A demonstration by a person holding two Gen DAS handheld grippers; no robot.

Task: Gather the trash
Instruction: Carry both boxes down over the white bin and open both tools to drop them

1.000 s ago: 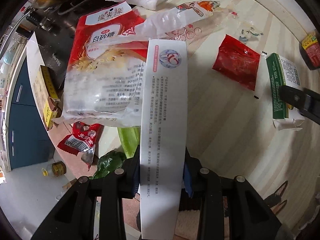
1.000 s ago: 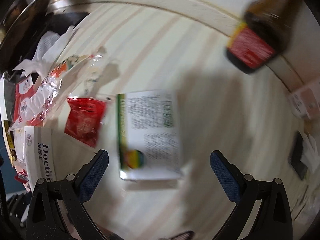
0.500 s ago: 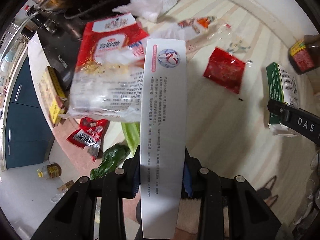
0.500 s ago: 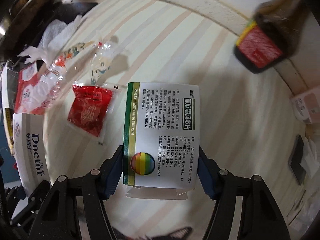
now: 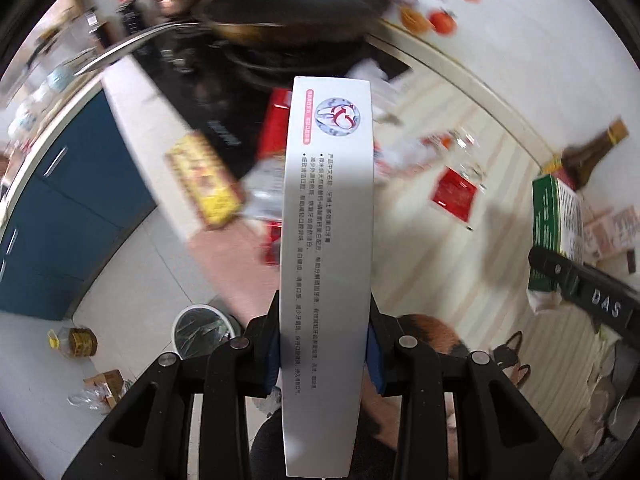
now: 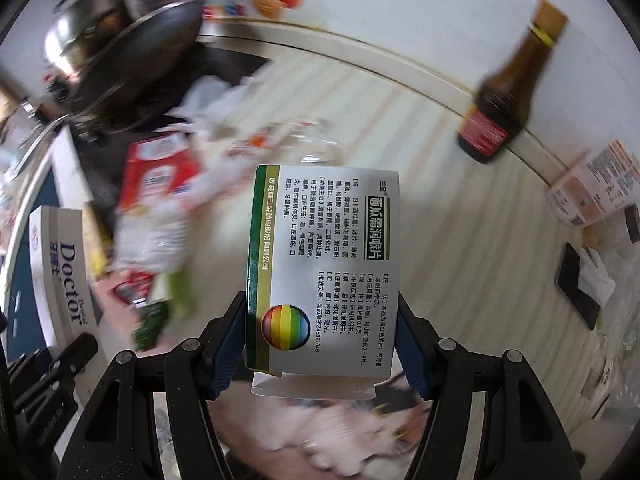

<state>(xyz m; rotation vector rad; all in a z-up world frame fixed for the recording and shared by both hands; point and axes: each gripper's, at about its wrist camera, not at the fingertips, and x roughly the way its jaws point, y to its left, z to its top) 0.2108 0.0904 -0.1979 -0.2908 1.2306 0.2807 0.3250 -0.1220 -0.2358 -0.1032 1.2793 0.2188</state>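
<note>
Two boxes are held up off the striped countertop (image 6: 460, 240), one in each claw. Largest is the long white toothpaste box (image 5: 326, 240), gripped by the left gripper (image 5: 324, 344) across its narrow width, blue pads pressed against both long edges. It runs straight forward from the jaws and well past them, showing a round red-and-grey emblem near its far end and columns of small black print below; in the right wrist view its side reads "Doctor" in dark blue at the far left. Smaller is the medicine box (image 6: 324, 268), white with a green and gold band down its left edge, a rainbow-striped ball near the jaws and dense black Chinese text across the face. The right gripper (image 6: 322, 344) is clenched on its two sides, and a loose white flap hangs out of the near end, just under the jaws.

Ahead of the left claw and to its left sits a dark wok (image 5: 296, 12) on the stove. Below that claw, down on the tiled floor, stands a white trash bin (image 5: 202, 330) with a clear liner. Ahead and to the right of the right claw a brown sauce bottle (image 6: 504, 92) stands against the wall. A small red packet (image 5: 454, 194) lies on the counter ahead-right of the left claw, blurred.
</note>
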